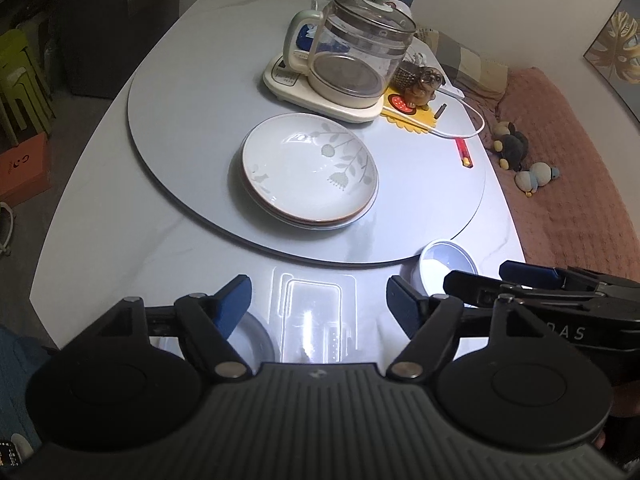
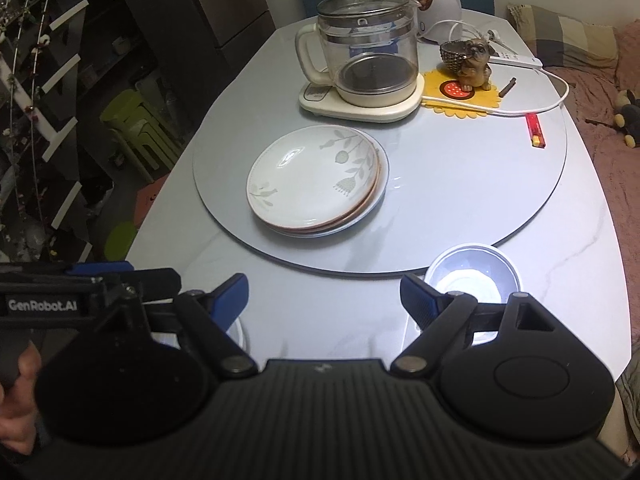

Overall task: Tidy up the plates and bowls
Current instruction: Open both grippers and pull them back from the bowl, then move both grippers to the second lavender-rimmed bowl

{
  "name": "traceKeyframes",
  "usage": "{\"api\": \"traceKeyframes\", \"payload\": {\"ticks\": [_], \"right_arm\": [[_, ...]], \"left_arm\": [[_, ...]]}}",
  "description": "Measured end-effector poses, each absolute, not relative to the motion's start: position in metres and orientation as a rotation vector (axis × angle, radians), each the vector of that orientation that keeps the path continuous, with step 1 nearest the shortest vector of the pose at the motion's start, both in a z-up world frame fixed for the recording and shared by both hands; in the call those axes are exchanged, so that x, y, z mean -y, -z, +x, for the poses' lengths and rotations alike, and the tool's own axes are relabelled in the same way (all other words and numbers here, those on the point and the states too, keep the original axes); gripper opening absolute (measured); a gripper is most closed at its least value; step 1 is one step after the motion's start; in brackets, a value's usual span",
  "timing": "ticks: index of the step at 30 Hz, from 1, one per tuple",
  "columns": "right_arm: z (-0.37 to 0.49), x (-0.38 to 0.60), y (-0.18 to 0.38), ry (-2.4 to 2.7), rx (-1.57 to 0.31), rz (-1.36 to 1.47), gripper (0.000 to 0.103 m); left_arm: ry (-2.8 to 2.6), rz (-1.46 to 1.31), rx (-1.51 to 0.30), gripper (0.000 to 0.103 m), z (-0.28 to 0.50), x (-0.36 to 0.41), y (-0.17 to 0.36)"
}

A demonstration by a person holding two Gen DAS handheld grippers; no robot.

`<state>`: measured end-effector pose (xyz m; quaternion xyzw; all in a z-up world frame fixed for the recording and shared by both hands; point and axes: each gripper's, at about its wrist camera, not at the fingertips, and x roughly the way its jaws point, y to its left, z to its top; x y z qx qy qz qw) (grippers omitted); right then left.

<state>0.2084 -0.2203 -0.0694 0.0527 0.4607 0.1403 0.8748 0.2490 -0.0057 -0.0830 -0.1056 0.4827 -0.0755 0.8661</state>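
Both the left gripper (image 1: 318, 304) and right gripper (image 2: 322, 300) hang empty, fingers apart, the floral plates (image 2: 316, 184) stacked on the turntable (image 2: 460, 208), leaving the white bowl (image 2: 472, 276) loose.

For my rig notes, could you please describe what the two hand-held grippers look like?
Both look alike. The left hand-held gripper has a ribbed dark grey body, two round black discs, black link arms with silver pivot pins, and blue ribbed finger pads. The right hand-held gripper matches it. Seen from the right wrist camera, the left one's side carries white "GenRobot.AI" lettering. No cables show.
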Motion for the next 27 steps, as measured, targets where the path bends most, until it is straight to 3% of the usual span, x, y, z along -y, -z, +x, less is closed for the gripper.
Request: {"api": "traceKeyframes", "payload": {"ticks": [27], "right_arm": [[0.237, 0.348, 0.106, -0.213, -1.012, 0.12, 0.084]], "left_arm": [[0.172, -0.172, -1.122, 0.078, 0.284, 0.125, 0.112]]}}
